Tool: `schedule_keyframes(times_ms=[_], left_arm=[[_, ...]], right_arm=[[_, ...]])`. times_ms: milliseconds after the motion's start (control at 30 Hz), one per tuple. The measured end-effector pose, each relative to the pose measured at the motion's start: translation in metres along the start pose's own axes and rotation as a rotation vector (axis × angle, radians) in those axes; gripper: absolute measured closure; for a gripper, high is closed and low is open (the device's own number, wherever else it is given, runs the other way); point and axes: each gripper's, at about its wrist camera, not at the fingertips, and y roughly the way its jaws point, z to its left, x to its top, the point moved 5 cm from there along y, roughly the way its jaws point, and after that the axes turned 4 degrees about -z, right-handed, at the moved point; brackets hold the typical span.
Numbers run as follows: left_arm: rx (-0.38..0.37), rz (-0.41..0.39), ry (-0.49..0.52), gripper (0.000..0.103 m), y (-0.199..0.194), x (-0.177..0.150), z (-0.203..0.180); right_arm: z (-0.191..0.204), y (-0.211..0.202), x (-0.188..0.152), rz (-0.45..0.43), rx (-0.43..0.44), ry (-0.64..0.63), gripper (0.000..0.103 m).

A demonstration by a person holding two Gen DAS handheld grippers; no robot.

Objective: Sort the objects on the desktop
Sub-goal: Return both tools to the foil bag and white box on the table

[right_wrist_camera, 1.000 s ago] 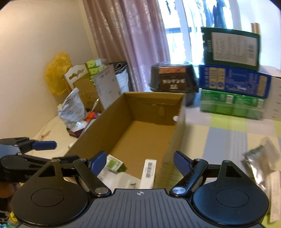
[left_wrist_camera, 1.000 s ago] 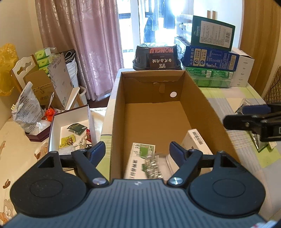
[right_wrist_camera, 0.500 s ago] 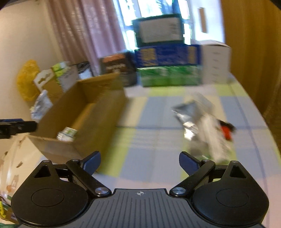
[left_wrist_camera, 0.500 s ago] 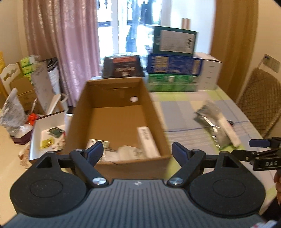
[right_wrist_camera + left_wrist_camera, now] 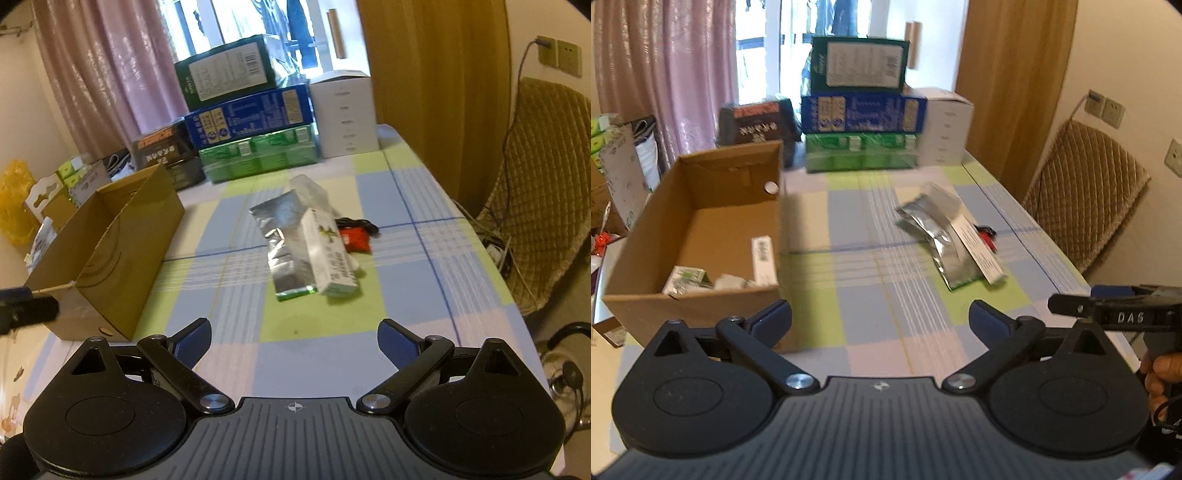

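1. Table w/ checked cloth (image 5: 236,302) (blue, green, pink squares) fills both views.
2. Stack of boxes at far edge: green carton (image 5: 858,62) on top, blue one (image 5: 862,112) under it, green pack (image 5: 860,151) at the bottom, white box (image 5: 945,127) just beside on the right, dark box (image 5: 757,123) on the left.
3. Cardboard box (image 5: 690,302), open top, sits on the table's left side. Inside, near the front wall: long white box w/ barcode (image 5: 763,260), small green-white pack (image 5: 685,278), crumpled white bit; blurred, can't tell more.
4. Chair w/ quilted cover (image 5: 1086,199) stands off the table's right side.
5. Left gripper (image 5: 881,321): tongs spread wide, nothing between them, over the near table edge, just right of the cardboard box's front corner.
6. Right gripper (image 5: 293,341): tongs spread wide, empty, aimed at the loose pile. A hand (image 5: 1158,373) holds its grip at the left view's right edge.
7. Loose pile mid-table, well apart from the cardboard box: silver foil pouch (image 5: 286,251) lying flat, white-green carton (image 5: 328,258) lying on its right part.
8. Small red item (image 5: 354,238) w/ black cord touching the carton's right side.
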Motion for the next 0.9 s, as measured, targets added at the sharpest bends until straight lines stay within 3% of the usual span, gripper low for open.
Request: schedule_keyframes(times_ms=[300,900], left_arm=[[-0.031,0.091,0.012,0.002,0.020,-0.030,-0.029],[0.044,0.029,0.024,0.002,0.043,-0.028,-0.037]], right_arm=[[-0.008,-0.002,-0.009,0.017,-0.004,0.004,0.009],[-0.022,0.013,-0.009,0.030,-0.023,-0.004,0.008]])
